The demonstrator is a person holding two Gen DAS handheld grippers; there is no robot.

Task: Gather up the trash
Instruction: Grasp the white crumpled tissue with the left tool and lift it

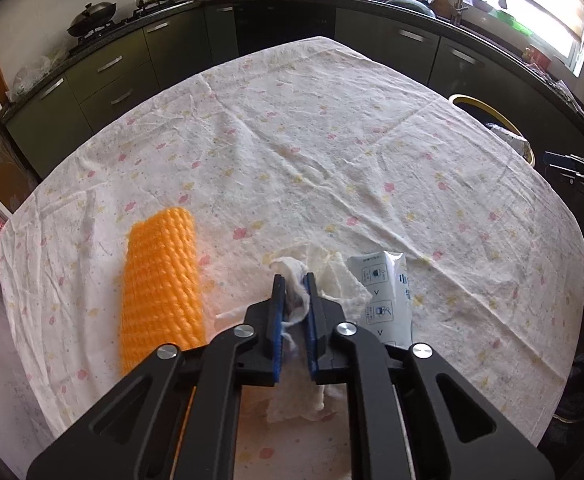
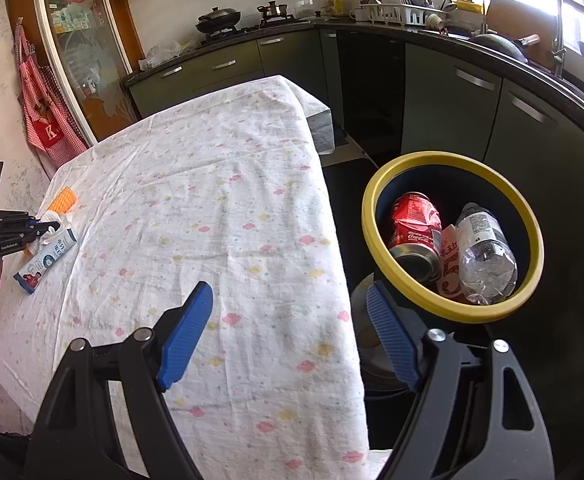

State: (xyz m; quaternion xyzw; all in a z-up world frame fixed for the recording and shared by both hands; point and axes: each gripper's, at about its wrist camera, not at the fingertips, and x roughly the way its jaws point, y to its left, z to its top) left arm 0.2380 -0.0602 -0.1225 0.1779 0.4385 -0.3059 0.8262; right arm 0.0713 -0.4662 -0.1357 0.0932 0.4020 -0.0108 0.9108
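Observation:
My left gripper [image 1: 293,280] is shut on a crumpled white tissue [image 1: 333,280] lying on the floral tablecloth [image 1: 311,152]. An orange foam net sleeve [image 1: 162,280] lies just left of it and a white and blue packet [image 1: 385,292] just right. In the right wrist view the left gripper [image 2: 50,227] shows at the table's far left beside the packet [image 2: 46,260] and sleeve [image 2: 63,200]. My right gripper [image 2: 290,300] is open and empty above the table's right edge, next to the yellow-rimmed bin [image 2: 371,216] holding a crushed red can [image 2: 413,220] and a clear bottle [image 2: 485,256].
The bin's rim [image 1: 487,110] shows past the table's right edge in the left wrist view. Dark kitchen cabinets [image 2: 443,96] and a counter with a wok [image 2: 218,18], dish rack [image 2: 401,12] and sink tap wrap around behind. A red apron [image 2: 46,108] hangs at the left wall.

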